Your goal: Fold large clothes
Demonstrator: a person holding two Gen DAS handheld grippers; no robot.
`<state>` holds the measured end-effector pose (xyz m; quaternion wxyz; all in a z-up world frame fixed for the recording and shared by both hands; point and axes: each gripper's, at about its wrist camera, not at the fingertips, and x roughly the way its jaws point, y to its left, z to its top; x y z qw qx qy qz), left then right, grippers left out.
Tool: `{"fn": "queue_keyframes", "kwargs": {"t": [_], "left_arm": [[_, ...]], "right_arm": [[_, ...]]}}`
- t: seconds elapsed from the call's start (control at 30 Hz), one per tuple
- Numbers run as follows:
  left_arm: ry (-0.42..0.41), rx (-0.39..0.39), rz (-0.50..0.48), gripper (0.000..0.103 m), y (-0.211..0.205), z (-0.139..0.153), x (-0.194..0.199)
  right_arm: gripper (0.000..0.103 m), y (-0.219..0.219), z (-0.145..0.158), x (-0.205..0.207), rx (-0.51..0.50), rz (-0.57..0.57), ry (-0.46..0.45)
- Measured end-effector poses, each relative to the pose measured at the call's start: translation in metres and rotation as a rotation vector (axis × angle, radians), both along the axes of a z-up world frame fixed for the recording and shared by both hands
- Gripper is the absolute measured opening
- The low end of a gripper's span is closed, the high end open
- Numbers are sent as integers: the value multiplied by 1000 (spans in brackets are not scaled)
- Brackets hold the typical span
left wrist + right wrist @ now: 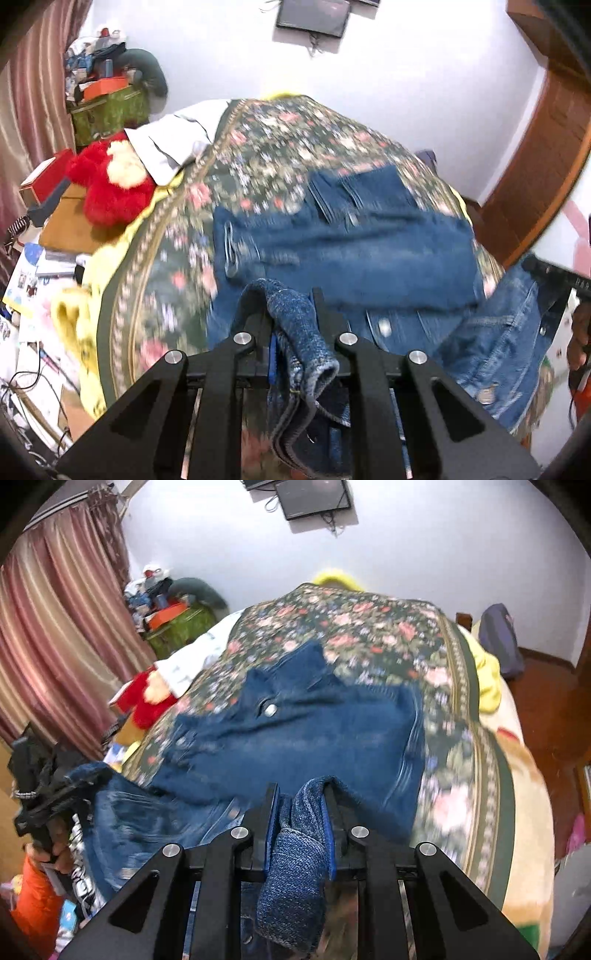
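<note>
Denim hem bunching between the pads of the left gripper (291,314), clamped tight; right gripper (301,805) likewise pinching a hem corner. Denim jacket (351,251) lying beyond, partly lifted off the floral bedspread (369,627). Judging: fold only beginning, bottom edge not yet carried toward the collar (291,664).

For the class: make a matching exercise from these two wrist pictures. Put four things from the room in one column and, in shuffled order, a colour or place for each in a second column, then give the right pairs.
Column 1
1. denim jacket
2. plush toy
3. curtain
4. screen

Column 2
A. mounted on the white wall
B. red, beside the bed
C. blue, on the floral bedspread
D. pinkish, striped, hanging at the left

Pairs: 1-C, 2-B, 3-D, 4-A
</note>
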<state>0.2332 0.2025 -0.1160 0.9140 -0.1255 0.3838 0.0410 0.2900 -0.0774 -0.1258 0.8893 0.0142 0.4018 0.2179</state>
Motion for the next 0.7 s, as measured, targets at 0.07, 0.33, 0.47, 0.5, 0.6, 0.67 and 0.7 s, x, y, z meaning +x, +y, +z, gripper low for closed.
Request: {"fn": "queue_keyframes", "kwargs": {"t": [0.07,0.33,0.47,0.5,0.6,0.67,0.7], "left_arm": [[0,-41,34,14,18,0,28],[90,-93,171,14,68,-40,132],[162,-72,202,15,74,-78,175],[175,-69,205,15,76,-85,180],[234,-77,213,16,82,-117,196],[250,-56,200,18,82,-132,200],[249,-40,193,20,80,-133,201]], "right_arm": [[17,3,-1,24,-19,-26,-8],[17,3,-21,133,-41,-135,8],[17,13,-53,184,-79,-154,69],[18,14,-62,194,-84,-160,82],[18,9,-86,212,-70,-165,135],[18,2,-92,217,-25,-149,156],[18,-2,-93,217,-6,-129,160]]}}
